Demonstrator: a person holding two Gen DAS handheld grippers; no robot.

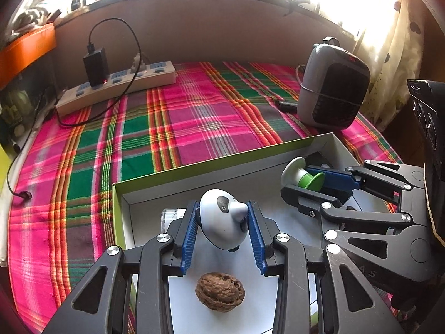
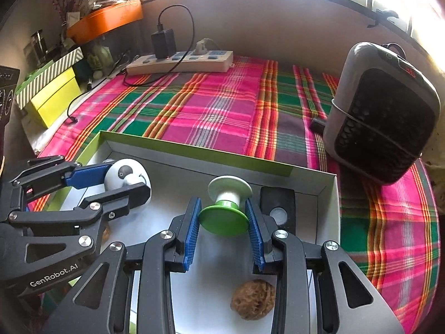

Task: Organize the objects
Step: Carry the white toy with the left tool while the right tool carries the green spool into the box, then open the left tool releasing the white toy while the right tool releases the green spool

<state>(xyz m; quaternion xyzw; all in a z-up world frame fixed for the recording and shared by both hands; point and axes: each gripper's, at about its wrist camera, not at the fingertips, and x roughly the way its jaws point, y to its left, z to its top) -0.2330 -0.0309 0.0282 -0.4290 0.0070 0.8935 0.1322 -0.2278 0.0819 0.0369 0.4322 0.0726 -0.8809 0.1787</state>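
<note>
Both held things hang over the open tray (image 1: 194,171), so the coming move is straight down. The left gripper (image 1: 222,222) pinches the panda toy (image 1: 222,217) at lower centre of its view, jaws pressed on its sides. The right gripper (image 2: 224,220) clamps the green-and-white spool (image 2: 226,208), whose axis runs away from the camera. A walnut (image 1: 220,291) lies on the tray floor below the jaws. Only the right view shows the black remote (image 2: 278,208) in the tray's far corner.
</note>
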